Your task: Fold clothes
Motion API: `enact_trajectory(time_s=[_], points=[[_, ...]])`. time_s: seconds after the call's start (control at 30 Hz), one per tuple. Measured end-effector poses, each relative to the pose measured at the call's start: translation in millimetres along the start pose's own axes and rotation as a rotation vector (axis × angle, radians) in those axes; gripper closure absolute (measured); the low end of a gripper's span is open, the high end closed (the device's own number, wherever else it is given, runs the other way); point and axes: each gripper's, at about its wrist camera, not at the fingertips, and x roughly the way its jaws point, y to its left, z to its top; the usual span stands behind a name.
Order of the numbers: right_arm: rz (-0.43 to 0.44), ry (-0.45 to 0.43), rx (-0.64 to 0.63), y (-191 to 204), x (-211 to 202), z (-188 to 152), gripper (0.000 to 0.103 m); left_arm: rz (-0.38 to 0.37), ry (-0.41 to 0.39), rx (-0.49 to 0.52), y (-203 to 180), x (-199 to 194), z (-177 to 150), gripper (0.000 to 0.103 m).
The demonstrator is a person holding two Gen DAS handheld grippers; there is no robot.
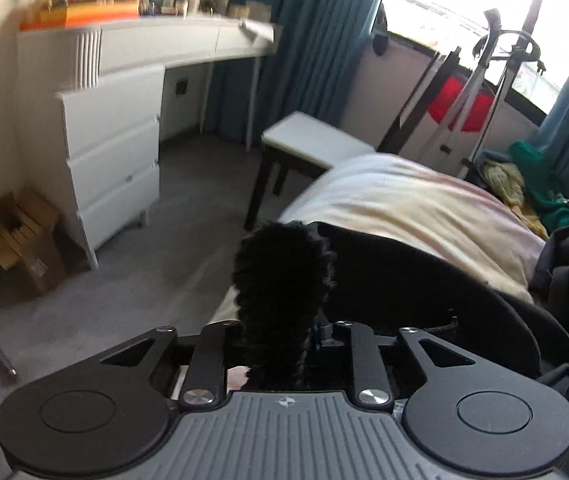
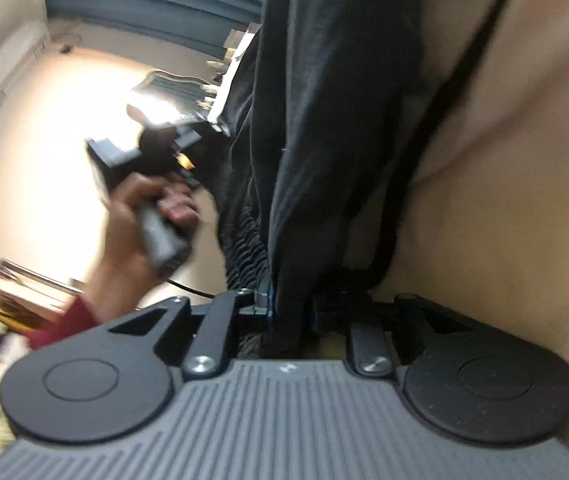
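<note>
one black garment (image 1: 384, 280), two hand-held grippers (image 1: 280, 332) (image 2: 290, 312)

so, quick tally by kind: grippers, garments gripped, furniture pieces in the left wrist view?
Grippers: 2, left gripper, right gripper
Garments gripped: 1, black garment
Furniture: 3, white dresser, stool, bed
Total: 6

Both claws (image 1: 280, 332) (image 2: 290, 308) clamped tight

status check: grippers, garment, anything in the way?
Left gripper shut on black garment, at its gathered waistband. Right gripper shut on the same garment, cloth hanging between them. Bed beneath; nothing blocking.
</note>
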Motion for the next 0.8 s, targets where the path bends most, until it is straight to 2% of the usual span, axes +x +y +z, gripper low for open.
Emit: enact_trajectory(time_s=[0.03,0.1,0.17,0.2,0.23,0.27,0.33,0.4,0.47,0.53,0.67,0.8], points=[[0.012,0.007,0.017,-3.1,-3.3,2.1,0.084,0.000,0.008,0.009,4.4,-2.6,1.6,0.068],[0.006,0.022,0.018,-4.0,-13.5,8.7,0.082,0.023,-0.004,0.009,9.0,-14.9,3.7,0.050],[-0.020,0.040,0.002,-2.7,-22.9,17.2,0.077,0.042,-0.041,0.027,9.5,-36.4,-0.8,0.046],[-0.039,0.050,-0.011,-1.0,-28.5,21.4,0.068,0.052,-0.066,0.037,7.3,-51.6,-3.8,0.035],[-0.051,0.058,-0.031,1.9,-34.9,23.6,0.055,0.063,-0.092,0.047,5.0,-66.8,-7.0,0.029],[-0.053,0.058,-0.060,7.3,-42.5,22.1,0.048,0.084,-0.122,0.050,0.7,-82.7,-13.2,0.020],[-0.076,0.029,-0.141,21.1,-60.8,17.8,0.028,0.112,-0.177,0.068,-6.1,-113.7,-23.3,0.019],[-0.141,-0.009,-0.241,35.1,-79.8,15.2,0.021,0.143,-0.214,0.111,-21.2,-140.5,-37.0,0.019],[-0.218,-0.035,-0.366,54.0,-100.1,17.1,0.021,0.180,-0.254,0.161,-43.1,-171.6,-55.1,0.019],[-0.242,-0.063,-0.476,70.9,-123.3,17.2,0.021,0.171,-0.286,0.187,-68.7,-200.6,-75.2,0.019],[-0.291,-0.125,-0.602,85.5,-162.2,29.2,0.022,0.113,-0.332,0.232,-130.1,-251.5,-115.5,0.018],[-0.358,-0.192,-0.684,87.2,-191.6,44.4,0.022,0.022,-0.320,0.265,-187.3,-284.8,-165.7,0.016]])
